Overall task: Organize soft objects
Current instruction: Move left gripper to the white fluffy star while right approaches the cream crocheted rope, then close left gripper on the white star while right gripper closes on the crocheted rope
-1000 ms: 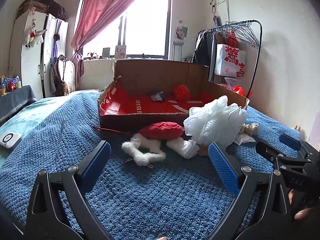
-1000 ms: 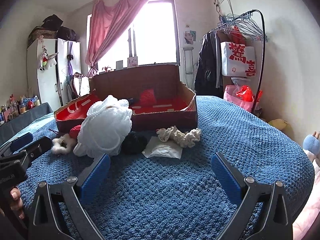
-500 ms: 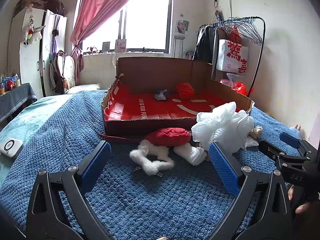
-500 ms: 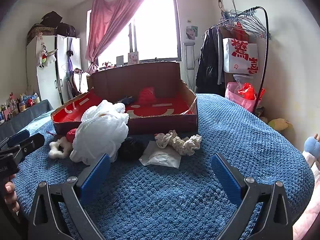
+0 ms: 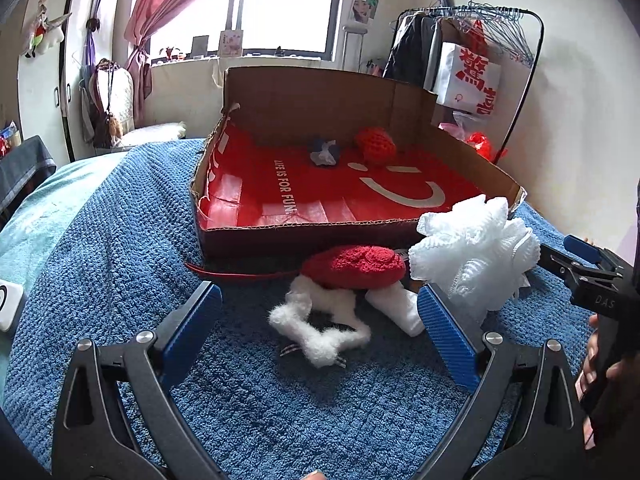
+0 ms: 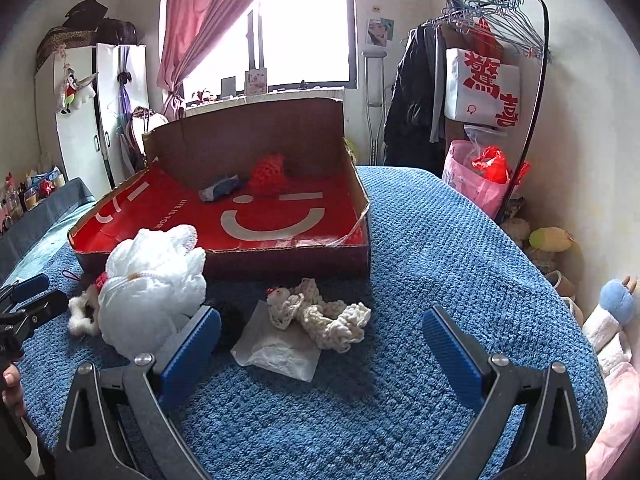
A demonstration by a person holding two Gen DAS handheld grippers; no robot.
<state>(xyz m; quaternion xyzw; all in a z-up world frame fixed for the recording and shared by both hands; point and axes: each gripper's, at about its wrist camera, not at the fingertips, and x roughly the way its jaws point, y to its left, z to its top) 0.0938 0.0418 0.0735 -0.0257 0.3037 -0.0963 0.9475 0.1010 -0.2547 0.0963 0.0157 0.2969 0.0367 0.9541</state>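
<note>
1. A pink curtain (image 6: pixel 208 20) hangs tied back beside a bright window (image 6: pixel 308 20).
2. A white wardrobe (image 6: pixel 92 116) stands at the left wall.
3. A clothes rack (image 6: pixel 532 80) at the right holds a dark coat (image 6: pixel 412 100) and a white bag with red characters (image 6: pixel 484 84).
4. A blue blanket (image 6: pixel 440 240) covers the bed.

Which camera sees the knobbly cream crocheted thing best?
The right wrist view: the knobbly cream crocheted piece lies unobstructed on white tissue. In the left wrist view, the fluffy white mesh pouf hides it.
</note>
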